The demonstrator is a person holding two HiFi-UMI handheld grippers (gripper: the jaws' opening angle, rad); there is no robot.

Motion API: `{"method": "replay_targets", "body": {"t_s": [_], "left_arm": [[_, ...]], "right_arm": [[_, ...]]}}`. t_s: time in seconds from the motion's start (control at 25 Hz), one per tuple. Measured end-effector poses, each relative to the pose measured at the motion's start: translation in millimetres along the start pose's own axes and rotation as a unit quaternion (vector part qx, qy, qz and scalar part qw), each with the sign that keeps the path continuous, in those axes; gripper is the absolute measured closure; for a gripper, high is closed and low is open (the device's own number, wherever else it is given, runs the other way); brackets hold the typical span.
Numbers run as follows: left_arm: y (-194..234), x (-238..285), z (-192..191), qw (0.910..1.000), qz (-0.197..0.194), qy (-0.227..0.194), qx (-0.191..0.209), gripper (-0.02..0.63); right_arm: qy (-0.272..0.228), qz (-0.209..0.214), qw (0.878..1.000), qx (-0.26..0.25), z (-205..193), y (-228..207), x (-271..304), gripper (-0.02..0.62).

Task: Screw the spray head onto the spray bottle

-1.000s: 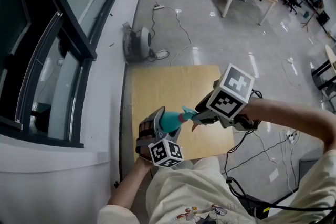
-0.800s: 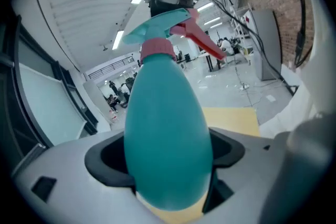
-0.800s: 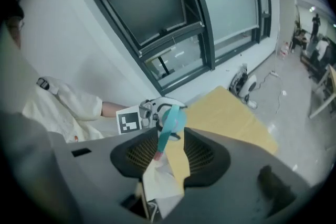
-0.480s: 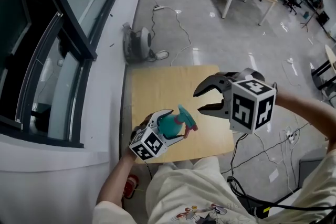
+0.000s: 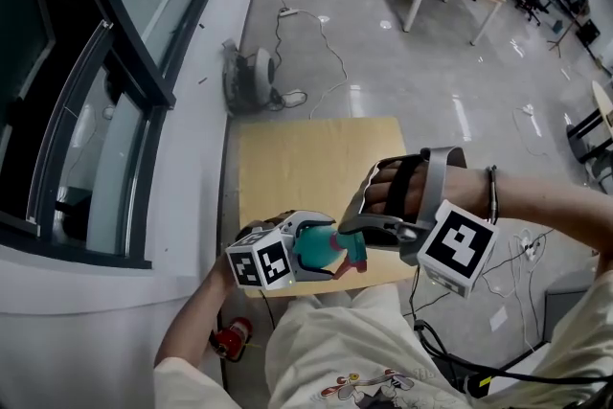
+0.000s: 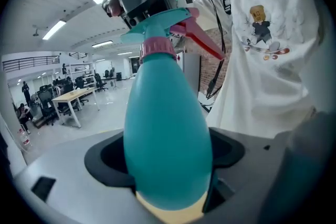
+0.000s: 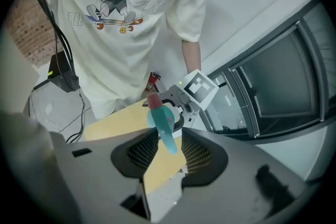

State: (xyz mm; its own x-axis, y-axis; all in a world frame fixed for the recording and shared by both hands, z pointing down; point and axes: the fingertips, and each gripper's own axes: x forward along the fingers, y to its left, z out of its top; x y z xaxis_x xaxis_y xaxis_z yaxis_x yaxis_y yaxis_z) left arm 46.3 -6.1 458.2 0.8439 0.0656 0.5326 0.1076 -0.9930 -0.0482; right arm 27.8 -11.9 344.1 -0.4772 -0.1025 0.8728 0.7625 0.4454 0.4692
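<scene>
While the spray bottle (image 6: 168, 134) sits clamped by its smooth teal belly in my left gripper (image 5: 305, 256) above the table (image 5: 287, 158), its spray head (image 7: 164, 131) lies unpressed between the parted jaws of my right gripper (image 7: 169, 157); likely light, hard, slippery plastic, best grasped at the pink collar (image 6: 157, 49)

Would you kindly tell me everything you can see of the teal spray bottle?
The spray bottle is glossy teal plastic, egg-shaped, with a cream base, a pink collar and a teal spray head with a red trigger seated on its neck. It is held in the air, tilted, with the left gripper shut on its lower body. Its nozzle lies between the open jaws of the right gripper.
</scene>
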Motion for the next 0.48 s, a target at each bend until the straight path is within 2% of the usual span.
{"method": "replay_targets", "body": {"t_s": [0.2,0.24,0.32,0.4,0.48], "left_arm": [[-4,1,5,0.9998,-0.017,-0.001,0.009,0.183],[-4,1,4,0.9998,-0.02,0.001,0.01,0.183],[-3,2,2,0.9998,-0.02,0.004,0.008,0.183],[1,4,-2,0.9999,-0.003,0.013,0.001,0.183],[8,6,-7,0.9988,0.033,0.033,-0.012,0.183]], "right_arm": [[-0.003,0.026,0.999,-0.02,2,9,6,0.462],[-0.004,0.033,0.999,-0.021,2,12,7,0.488],[-0.003,0.051,0.999,-0.014,1,16,9,0.501],[0.001,0.06,0.998,0.013,-2,17,13,0.503],[0.002,0.069,0.994,0.08,-8,17,16,0.505]]}}
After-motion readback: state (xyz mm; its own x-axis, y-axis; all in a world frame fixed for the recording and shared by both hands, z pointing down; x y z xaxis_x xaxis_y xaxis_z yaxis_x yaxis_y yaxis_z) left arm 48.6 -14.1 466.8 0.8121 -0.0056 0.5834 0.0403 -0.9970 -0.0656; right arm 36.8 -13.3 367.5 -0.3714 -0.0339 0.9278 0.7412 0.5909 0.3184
